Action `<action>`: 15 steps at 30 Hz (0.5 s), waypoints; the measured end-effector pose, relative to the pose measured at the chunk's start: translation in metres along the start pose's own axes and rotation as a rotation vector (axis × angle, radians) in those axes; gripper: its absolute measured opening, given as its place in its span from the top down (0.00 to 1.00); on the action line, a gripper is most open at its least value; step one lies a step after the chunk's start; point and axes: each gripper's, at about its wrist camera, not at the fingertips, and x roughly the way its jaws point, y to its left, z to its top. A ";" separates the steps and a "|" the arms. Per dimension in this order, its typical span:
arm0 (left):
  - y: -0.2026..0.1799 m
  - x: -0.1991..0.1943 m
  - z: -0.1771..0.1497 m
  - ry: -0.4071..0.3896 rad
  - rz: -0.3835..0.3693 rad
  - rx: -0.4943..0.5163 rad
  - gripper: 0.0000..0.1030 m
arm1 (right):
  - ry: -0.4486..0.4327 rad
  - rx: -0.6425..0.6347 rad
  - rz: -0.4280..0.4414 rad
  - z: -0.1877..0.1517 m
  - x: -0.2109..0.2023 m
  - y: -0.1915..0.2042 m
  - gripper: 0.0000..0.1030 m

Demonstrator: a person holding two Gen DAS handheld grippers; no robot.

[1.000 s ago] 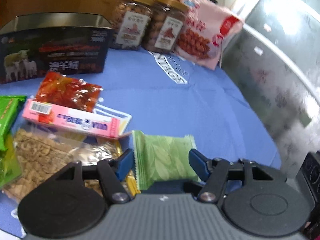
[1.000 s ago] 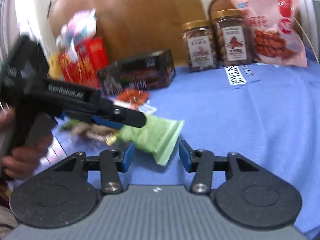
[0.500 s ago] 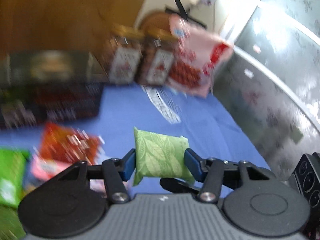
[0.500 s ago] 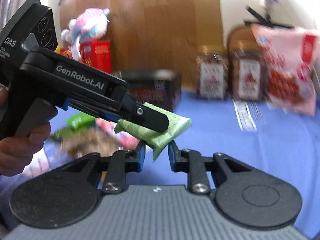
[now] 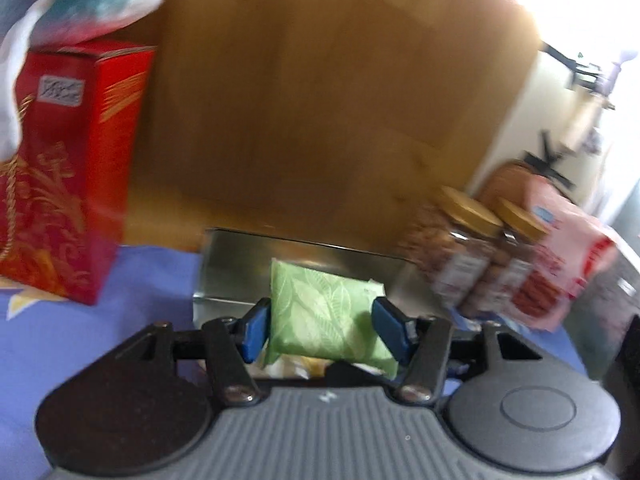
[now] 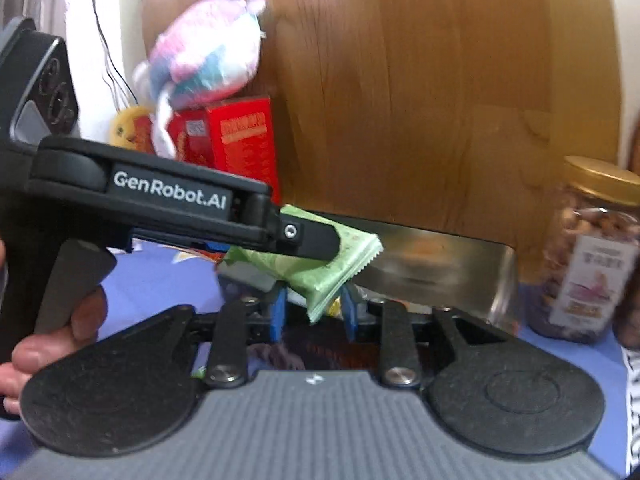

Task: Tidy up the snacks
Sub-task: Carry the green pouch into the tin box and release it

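Observation:
A light green leaf-patterned snack packet [image 5: 324,320] is held between the blue pads of my left gripper [image 5: 320,330], lifted just in front of a metal tin [image 5: 320,256]. In the right wrist view the same packet [image 6: 320,268] sticks out under the left gripper's black body [image 6: 168,204]. My right gripper [image 6: 314,310] is closed narrowly on the packet's lower crimped corner, so both grippers hold it. The tin [image 6: 440,264] lies right behind it.
A red box [image 5: 68,168] with a pastel plush toy [image 5: 80,0] on top stands at the left on the blue cloth [image 5: 80,340]. Two gold-lidded nut jars [image 5: 468,256] and a pink snack bag [image 5: 560,272] stand at the right. A wooden panel [image 5: 320,100] is behind.
Both grippers have lifted the green packet off the cloth and carried it up and toward the tin. The right gripper closed onto the packet's corner. The views tilted upward.

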 end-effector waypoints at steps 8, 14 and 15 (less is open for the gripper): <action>0.017 -0.029 -0.015 -0.055 -0.007 -0.034 0.43 | -0.056 0.102 -0.027 -0.019 -0.059 -0.025 0.51; 0.003 -0.049 -0.048 -0.008 -0.098 -0.017 0.43 | -0.029 0.446 -0.038 -0.075 -0.108 -0.085 0.51; -0.002 -0.042 -0.055 0.021 -0.106 -0.002 0.43 | -0.018 0.506 -0.029 -0.087 -0.112 -0.091 0.51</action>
